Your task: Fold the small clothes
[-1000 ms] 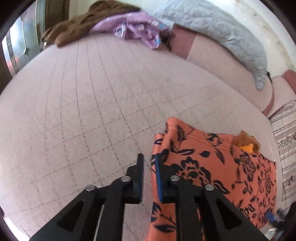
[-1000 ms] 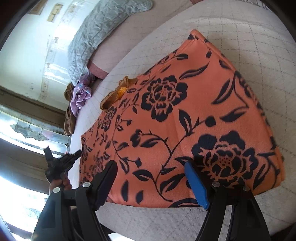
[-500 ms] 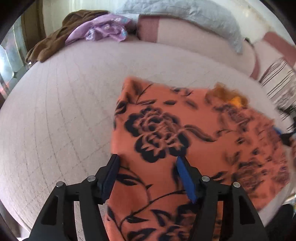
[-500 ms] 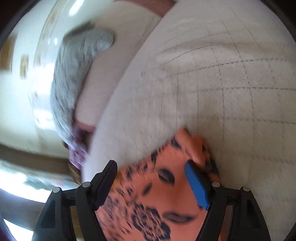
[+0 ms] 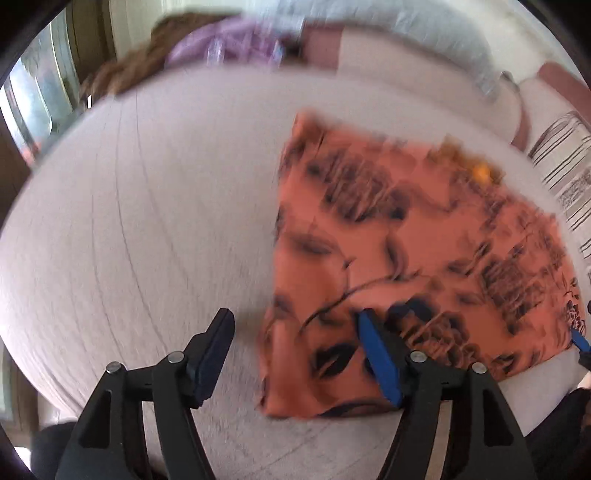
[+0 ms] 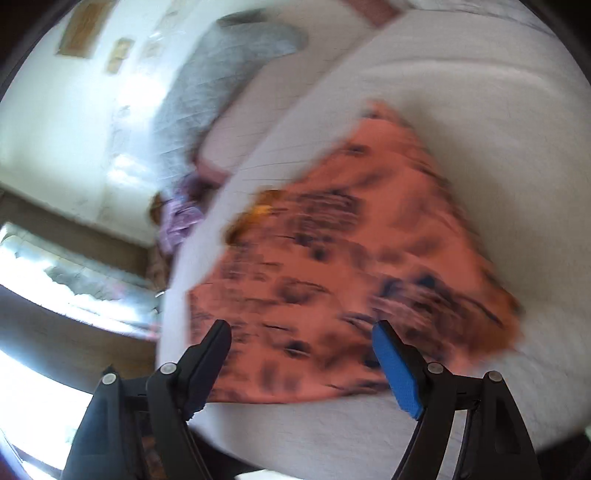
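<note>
An orange garment with a black flower print [image 5: 406,251] lies flat on the pale quilted bed cover [image 5: 147,221]. Both views are smeared by motion. My left gripper [image 5: 295,332] hangs over the garment's near left corner with its jaws opening. The cloth lies under the blue right pad [image 5: 376,354], and neither pad presses it. My right gripper [image 6: 303,332] stands open above the near edge of the same garment [image 6: 351,251] and holds nothing. One blue tip of the right gripper [image 5: 578,339] shows at the left wrist view's right edge.
A purple and brown heap of clothes [image 5: 221,51] lies at the bed's far left corner. A grey quilted pillow [image 5: 424,29] rests along the far side. Striped fabric [image 5: 565,173] lies at the right. A bright window [image 6: 55,266] is past the bed's edge.
My left gripper went from nearly shut at the garment's left edge to wide open and shifted across the cloth. The right gripper swung off toward the bare cover and came back over the garment.
</note>
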A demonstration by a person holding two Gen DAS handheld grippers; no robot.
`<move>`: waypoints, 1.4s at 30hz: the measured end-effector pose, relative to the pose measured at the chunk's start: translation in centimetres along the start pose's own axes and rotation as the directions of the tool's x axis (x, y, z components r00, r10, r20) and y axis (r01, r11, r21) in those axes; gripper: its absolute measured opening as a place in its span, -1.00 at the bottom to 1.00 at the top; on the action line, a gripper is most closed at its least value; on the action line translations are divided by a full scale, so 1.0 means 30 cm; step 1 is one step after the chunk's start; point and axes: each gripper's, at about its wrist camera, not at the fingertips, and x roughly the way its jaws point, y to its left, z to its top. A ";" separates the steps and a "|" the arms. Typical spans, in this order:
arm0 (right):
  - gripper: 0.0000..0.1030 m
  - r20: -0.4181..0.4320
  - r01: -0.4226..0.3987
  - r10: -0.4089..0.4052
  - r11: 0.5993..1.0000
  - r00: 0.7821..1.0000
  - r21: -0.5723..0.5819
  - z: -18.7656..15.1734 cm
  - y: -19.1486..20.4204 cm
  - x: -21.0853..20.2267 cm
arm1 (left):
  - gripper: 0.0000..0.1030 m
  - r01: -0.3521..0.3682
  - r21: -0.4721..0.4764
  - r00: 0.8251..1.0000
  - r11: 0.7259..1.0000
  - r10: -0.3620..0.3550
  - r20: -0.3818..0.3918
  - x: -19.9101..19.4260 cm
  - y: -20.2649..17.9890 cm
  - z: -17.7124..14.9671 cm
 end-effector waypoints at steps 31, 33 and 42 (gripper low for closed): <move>0.69 0.159 -0.024 0.036 0.997 0.987 -0.079 -0.098 -0.051 -0.148 | 0.38 0.021 0.129 0.981 0.991 -0.045 0.188 -0.254 -0.260 0.032; 0.69 0.152 -0.031 0.044 0.996 0.987 -0.083 -0.100 -0.051 -0.144 | 0.38 0.028 0.147 0.980 0.989 -0.057 0.193 -0.238 -0.294 0.037; 0.69 0.123 -0.034 0.037 0.999 0.992 -0.027 -0.106 -0.075 -0.131 | 0.39 0.003 0.164 1.000 0.987 -0.007 0.025 -0.012 -0.366 0.024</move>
